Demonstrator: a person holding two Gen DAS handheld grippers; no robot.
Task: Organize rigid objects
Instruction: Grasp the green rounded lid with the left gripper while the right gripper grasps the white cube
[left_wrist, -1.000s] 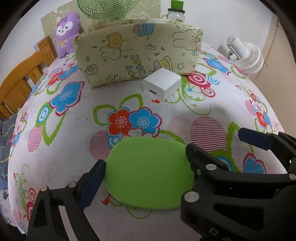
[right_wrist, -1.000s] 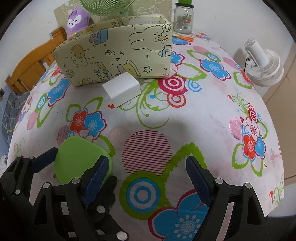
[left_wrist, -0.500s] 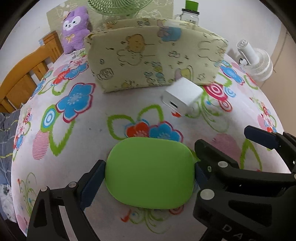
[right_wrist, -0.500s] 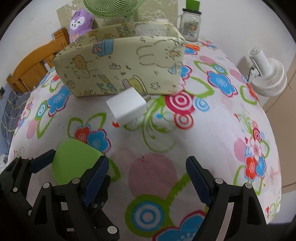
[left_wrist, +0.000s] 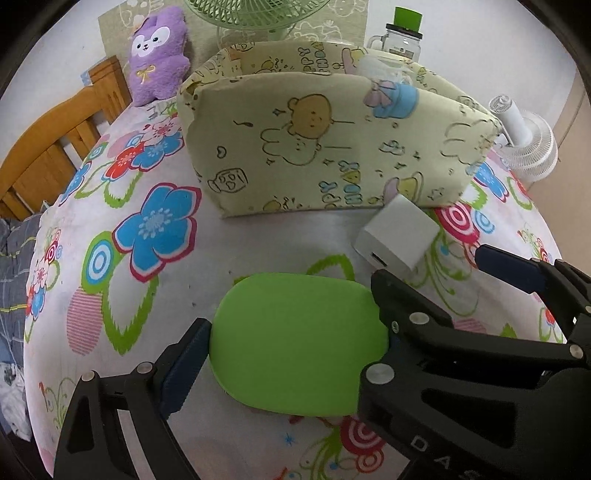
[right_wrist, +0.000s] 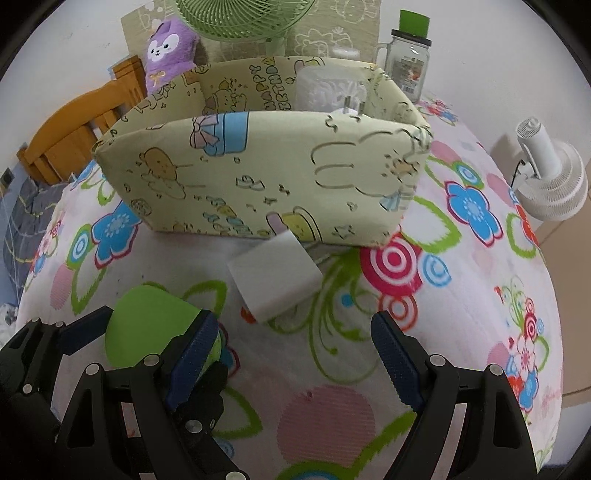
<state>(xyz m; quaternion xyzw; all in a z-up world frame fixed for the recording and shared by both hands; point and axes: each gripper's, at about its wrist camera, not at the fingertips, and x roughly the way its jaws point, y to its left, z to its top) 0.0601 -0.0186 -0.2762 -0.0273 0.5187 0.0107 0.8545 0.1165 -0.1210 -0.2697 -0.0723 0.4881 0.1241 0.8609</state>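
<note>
My left gripper (left_wrist: 291, 332) is shut on a flat, rounded green case (left_wrist: 299, 339), holding it by its two sides over the flowered tablecloth. The case also shows at the lower left of the right wrist view (right_wrist: 147, 325). My right gripper (right_wrist: 293, 325) stands open with nothing between its fingers. A white charger cube (right_wrist: 273, 280) lies on the cloth just beyond its fingertips, and it also shows (left_wrist: 397, 236) to the right of the case. Behind the charger stands a cream cartoon-print fabric box (right_wrist: 258, 177), open at the top. A white plug (right_wrist: 347, 107) and a clear item lie inside it.
Behind the box are a green fan (right_wrist: 243, 18), a purple plush toy (left_wrist: 159, 55) and a glass jar with a green lid (right_wrist: 410, 59). A wooden chair (left_wrist: 48, 147) stands left of the table. A small white fan (right_wrist: 550, 181) sits beyond the table's right edge.
Both grippers have moved forward toward the fabric box, which now looks larger and nearer, as does the charger. The green case has stayed in the left gripper's grip.
</note>
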